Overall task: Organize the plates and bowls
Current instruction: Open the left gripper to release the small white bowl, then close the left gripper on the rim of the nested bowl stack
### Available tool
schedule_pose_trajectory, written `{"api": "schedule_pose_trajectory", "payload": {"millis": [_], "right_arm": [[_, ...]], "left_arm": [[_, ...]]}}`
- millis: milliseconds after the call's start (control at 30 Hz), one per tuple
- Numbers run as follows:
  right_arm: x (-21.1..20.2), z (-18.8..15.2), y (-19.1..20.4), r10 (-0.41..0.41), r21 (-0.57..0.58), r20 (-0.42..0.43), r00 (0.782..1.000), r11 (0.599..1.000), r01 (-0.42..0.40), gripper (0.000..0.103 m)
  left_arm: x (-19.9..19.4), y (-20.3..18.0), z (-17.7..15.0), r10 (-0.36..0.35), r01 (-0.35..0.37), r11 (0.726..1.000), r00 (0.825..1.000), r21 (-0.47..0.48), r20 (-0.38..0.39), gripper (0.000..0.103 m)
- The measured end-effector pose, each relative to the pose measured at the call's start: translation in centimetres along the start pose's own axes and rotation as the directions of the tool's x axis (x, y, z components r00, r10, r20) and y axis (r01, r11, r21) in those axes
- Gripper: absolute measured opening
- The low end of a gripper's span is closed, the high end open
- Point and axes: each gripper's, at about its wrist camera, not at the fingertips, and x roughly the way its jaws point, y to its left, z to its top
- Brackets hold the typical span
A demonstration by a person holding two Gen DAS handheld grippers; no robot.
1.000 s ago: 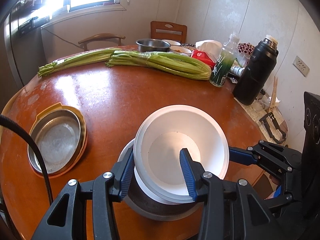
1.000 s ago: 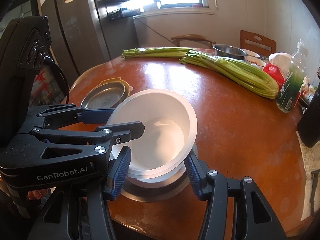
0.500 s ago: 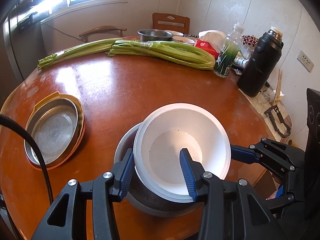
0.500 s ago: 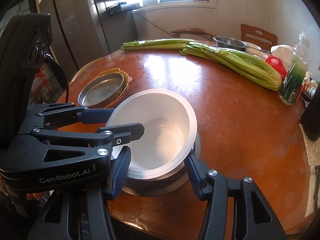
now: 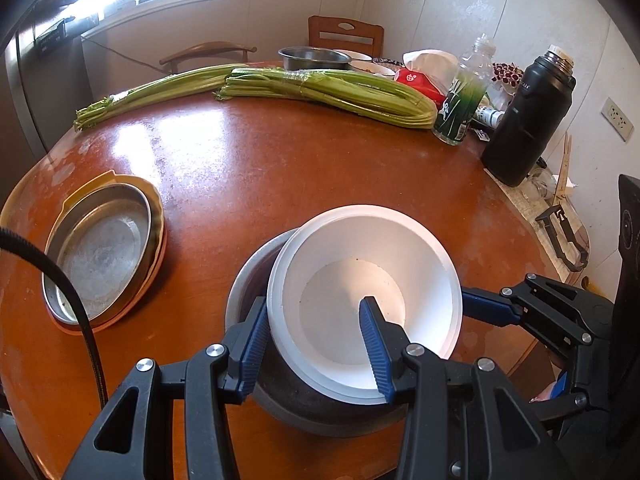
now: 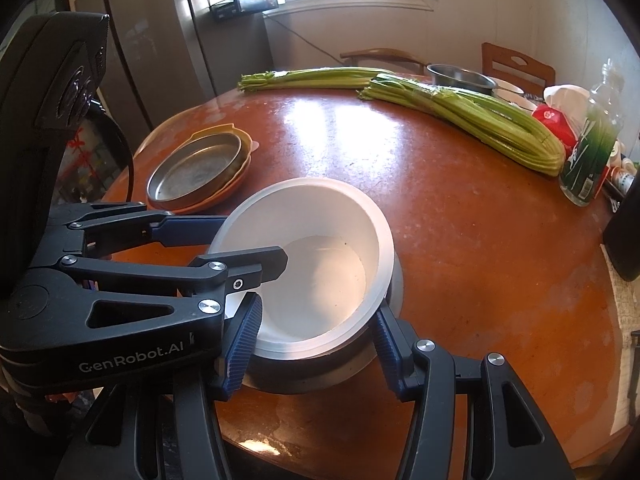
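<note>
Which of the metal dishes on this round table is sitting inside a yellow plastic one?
The shallow round steel pan by the table's left edge; it is nested in a yellow dish. The grey metal bowl holds the white bowl; the far steel basin stands alone.

— What's on the round wooden table [image 5: 280,168]?
— Taking the grey bowl [image 5: 248,280] at the near edge as the mark: a metal pan on a yellow plate [image 5: 100,256] to its left, two celery bundles [image 5: 328,92] beyond it, a black flask [image 5: 524,120] far right

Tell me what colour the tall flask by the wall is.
Black flask, with a metal rim on top; clearest in the left wrist view.
</note>
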Motion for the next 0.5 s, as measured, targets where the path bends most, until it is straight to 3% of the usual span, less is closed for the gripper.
{"api": "schedule_pose_trajectory", "payload": {"millis": [500], "right_arm": [[-0.52,0.44,-0.73,-0.029,0.015,0.027,0.999,0.999,0.028,0.057]], "left_arm": [[-0.33,0.89,0.15,-0.008,0.009,1.000,1.000,-0.026,0.018,0.046]]}}
